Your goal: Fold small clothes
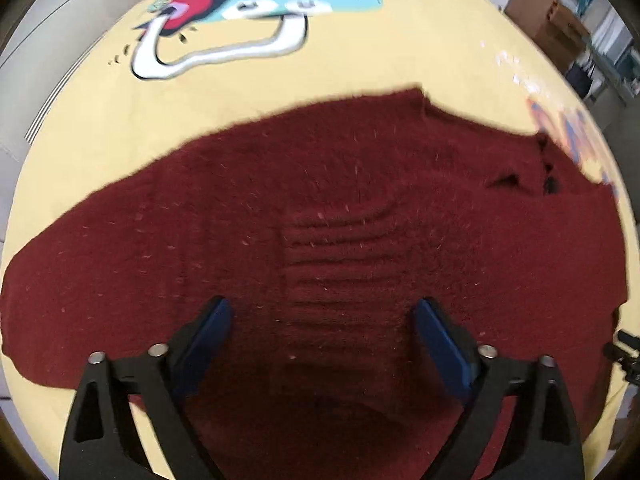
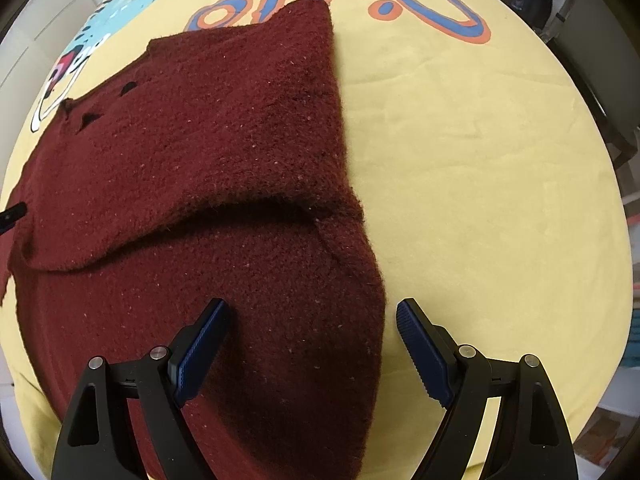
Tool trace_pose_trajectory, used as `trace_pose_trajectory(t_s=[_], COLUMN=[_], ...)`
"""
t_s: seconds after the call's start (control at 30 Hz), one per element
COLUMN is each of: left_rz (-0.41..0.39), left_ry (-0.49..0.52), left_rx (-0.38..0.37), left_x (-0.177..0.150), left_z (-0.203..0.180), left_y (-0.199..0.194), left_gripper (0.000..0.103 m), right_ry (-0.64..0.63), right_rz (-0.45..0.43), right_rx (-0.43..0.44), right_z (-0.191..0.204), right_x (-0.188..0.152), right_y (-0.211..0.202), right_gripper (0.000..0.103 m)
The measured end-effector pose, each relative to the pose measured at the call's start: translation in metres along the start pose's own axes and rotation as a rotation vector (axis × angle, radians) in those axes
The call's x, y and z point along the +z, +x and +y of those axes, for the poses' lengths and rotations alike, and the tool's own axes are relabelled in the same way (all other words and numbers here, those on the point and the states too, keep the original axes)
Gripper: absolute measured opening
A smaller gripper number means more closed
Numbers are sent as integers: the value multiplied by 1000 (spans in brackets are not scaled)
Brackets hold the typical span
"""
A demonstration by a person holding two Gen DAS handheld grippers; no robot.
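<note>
A dark red knitted sweater point(image 1: 320, 208) lies spread on a yellow cartoon-print cloth point(image 1: 360, 56). My left gripper point(image 1: 322, 312) is open and empty, hovering over the sweater's ribbed middle. In the right wrist view the sweater point(image 2: 224, 132) has one side folded over itself, with a fold edge running across. My right gripper point(image 2: 312, 312) is open and empty, its jaws straddling the sweater's right edge low over the cloth point(image 2: 480, 184). Small holes show near the sweater's far left corner.
The yellow cloth carries a blue cartoon figure point(image 1: 280, 4) at the far side and "Dino" lettering point(image 2: 400, 8). Cardboard boxes and shelves point(image 1: 560, 20) stand beyond the table on the right. The other gripper's tip point(image 2: 12, 216) shows at the left edge.
</note>
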State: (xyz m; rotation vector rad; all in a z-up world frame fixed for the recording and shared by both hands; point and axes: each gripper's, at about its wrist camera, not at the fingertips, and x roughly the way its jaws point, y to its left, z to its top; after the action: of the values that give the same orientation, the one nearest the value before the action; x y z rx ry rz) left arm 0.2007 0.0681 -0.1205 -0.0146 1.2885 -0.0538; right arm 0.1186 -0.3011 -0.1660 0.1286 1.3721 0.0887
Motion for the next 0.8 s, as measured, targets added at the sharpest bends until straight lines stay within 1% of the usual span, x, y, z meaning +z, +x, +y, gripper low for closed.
trace_pose_trajectory(t_s=[0.03, 0.07, 0.1, 0.17, 0.2, 0.23, 0.27, 0.37, 0.5, 0.57, 0.6, 0.67, 0.73, 0.77, 0.8], left_rz=[29, 39, 31, 10, 2, -6, -13, -37, -126, -153, -164, -180, -170, -162, -149], left_ry=[3, -6, -13, -12, -5, 3, 10, 20, 6, 3, 9, 2, -12, -18, -23], left_rx=[0, -13, -21, -46, -47, -54, -72, -80, -102, -93, -77, -53, -39, -40, -43], left_x=[-2, -5, -6, -10, -12, -13, -15, -19, -20, -22, -23, -25, -32, -24, -26], left_z=[-1, -1, 0, -1, -1, -1, -2, -2, 13, 19, 23, 29, 35, 36, 38], left_y=[7, 11, 12, 8, 6, 4, 2, -5, -37, -48, -51, -53, -50, -47, -42], left_gripper=[72, 68, 65, 41, 34, 22, 17, 11, 10, 10, 10, 10, 10, 10, 10], right_ry=[-1, -1, 0, 2, 2, 3, 6, 24, 41, 39, 40, 51, 68, 72, 71], right_rz=[2, 2, 2, 1, 0, -2, -5, -15, -37, -61, -69, -63, -40, -30, -17], right_rx=[-2, -4, -6, -7, -7, -8, -7, -2, 14, 15, 15, 40, 76, 90, 103], right_z=[1, 0, 2, 1, 3, 2, 2, -1, -3, -3, -3, -1, -5, -3, 0], right_x=[4, 4, 6, 9, 7, 10, 12, 20, 37, 52, 59, 78, 93, 100, 106], right_y=[1, 1, 0, 0, 1, 2, 1, -1, -8, -11, -12, -6, 7, 13, 20], right_gripper=[86, 86, 86, 86, 86, 86, 86, 86, 86, 86, 86, 86, 86, 86, 86])
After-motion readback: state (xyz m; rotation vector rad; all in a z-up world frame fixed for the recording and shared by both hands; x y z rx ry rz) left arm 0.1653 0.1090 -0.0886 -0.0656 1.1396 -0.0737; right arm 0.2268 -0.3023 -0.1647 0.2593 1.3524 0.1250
